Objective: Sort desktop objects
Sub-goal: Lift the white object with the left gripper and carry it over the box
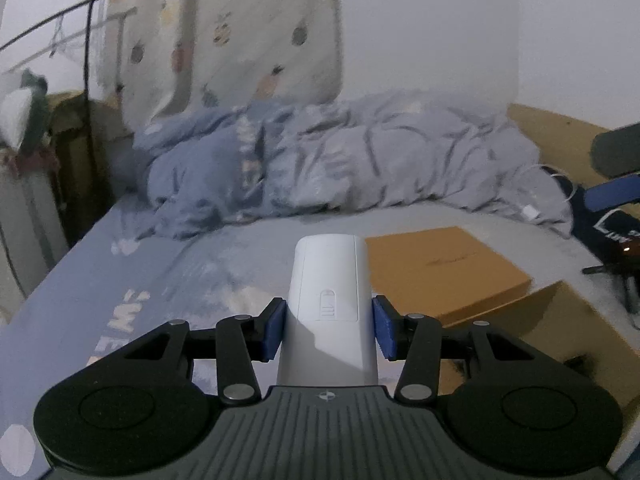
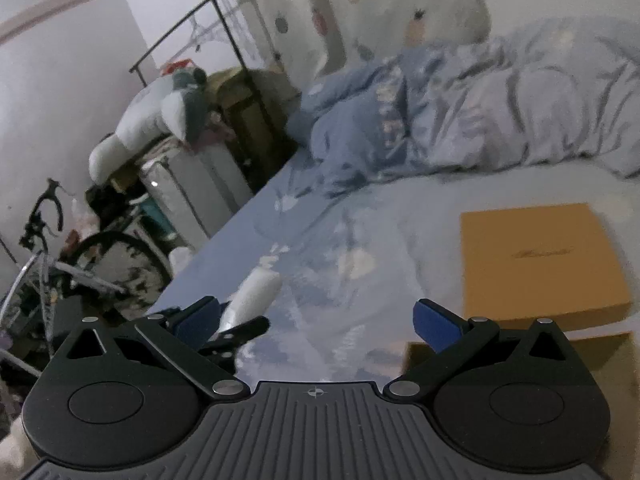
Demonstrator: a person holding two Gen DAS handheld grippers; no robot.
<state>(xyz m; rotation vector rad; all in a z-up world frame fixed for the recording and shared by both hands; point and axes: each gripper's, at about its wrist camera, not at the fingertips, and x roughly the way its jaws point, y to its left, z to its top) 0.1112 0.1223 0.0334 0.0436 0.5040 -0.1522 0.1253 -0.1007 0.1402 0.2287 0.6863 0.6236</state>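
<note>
My left gripper (image 1: 329, 328) is shut on a white remote control (image 1: 328, 280), battery cover facing up, and holds it above the bed. Its blue pads (image 1: 276, 330) press both sides of the remote. In the right wrist view the remote (image 2: 256, 292) and part of the left gripper show at lower left. My right gripper (image 2: 316, 322) is open and empty, above the bed sheet. An orange flat box (image 1: 444, 268) lies on the bed right of the remote; it also shows in the right wrist view (image 2: 540, 264).
A brown cardboard box (image 1: 520, 332) sits below the orange box at the bed's near edge. A crumpled blue-grey duvet (image 1: 340, 168) covers the far bed. A bicycle (image 2: 60, 264) and piled bags stand on the floor at left. A dark bag (image 1: 608, 224) lies far right.
</note>
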